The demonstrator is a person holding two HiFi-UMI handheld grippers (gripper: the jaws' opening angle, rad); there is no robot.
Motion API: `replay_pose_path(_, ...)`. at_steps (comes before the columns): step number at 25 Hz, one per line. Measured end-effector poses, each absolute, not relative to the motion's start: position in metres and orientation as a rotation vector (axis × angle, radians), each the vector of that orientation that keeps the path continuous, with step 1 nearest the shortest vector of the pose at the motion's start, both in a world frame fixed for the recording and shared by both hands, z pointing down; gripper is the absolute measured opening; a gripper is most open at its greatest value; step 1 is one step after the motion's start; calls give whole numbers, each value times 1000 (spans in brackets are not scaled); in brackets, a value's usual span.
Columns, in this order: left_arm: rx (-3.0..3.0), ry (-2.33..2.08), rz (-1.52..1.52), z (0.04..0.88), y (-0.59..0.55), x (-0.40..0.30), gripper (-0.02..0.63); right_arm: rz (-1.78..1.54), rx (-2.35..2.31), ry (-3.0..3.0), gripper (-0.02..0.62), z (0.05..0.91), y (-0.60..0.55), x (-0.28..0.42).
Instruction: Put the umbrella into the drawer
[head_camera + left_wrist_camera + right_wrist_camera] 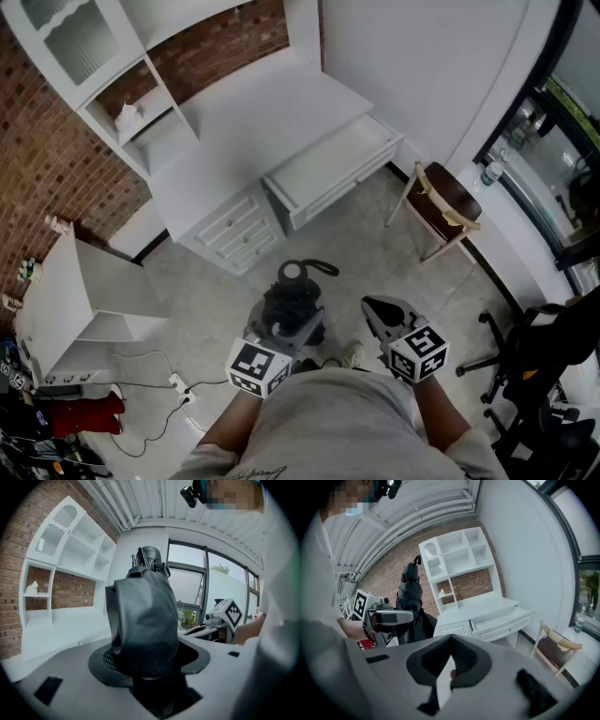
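The left gripper (286, 328) has its jaws pinching the folded black umbrella (292, 298), which is held in the air well short of the desk (272, 122), its handle end towards the desk. Beside it, equally far from the desk, the right gripper (375, 314) has its jaws pressed together with nothing between them.

Bare pale floor (375, 253) lies between the umbrella and the desk, and nothing on it blocks the way. The drawer (328, 167) is pulled out of the desk's front. A small white drawer unit (234, 230) stands under the desk's left part. A wooden chair (442, 202) stands just off the desk's right corner. A black office chair (539, 370) is well away from the desk on the same side. A low white cabinet (80, 300) sits away from the desk's left end, with a power strip and cables (178, 382) on the floor beside it.

The left gripper view fills with the umbrella (145, 620) rising from the jaws, with tall windows (187, 588) behind it. The right gripper view alone shows the whole white shelf unit (459, 559) standing on the desk's back, and the drawer (501, 623) side-on. Only the head view shows the floor clutter.

Behind the desk is a brick wall (47, 159); a ribbed white ceiling (140, 503) runs overhead.
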State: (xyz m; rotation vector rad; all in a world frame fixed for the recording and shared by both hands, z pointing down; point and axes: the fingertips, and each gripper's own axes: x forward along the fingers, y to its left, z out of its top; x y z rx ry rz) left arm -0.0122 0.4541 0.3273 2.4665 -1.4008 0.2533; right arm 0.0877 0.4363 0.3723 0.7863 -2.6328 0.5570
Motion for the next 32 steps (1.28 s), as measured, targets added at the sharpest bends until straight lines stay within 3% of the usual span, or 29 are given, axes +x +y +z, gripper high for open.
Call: replay_pose_path(32, 2567, -1264, 257, 328, 423, -100, 275, 639, 952, -2611, 28, 367, 403, 1)
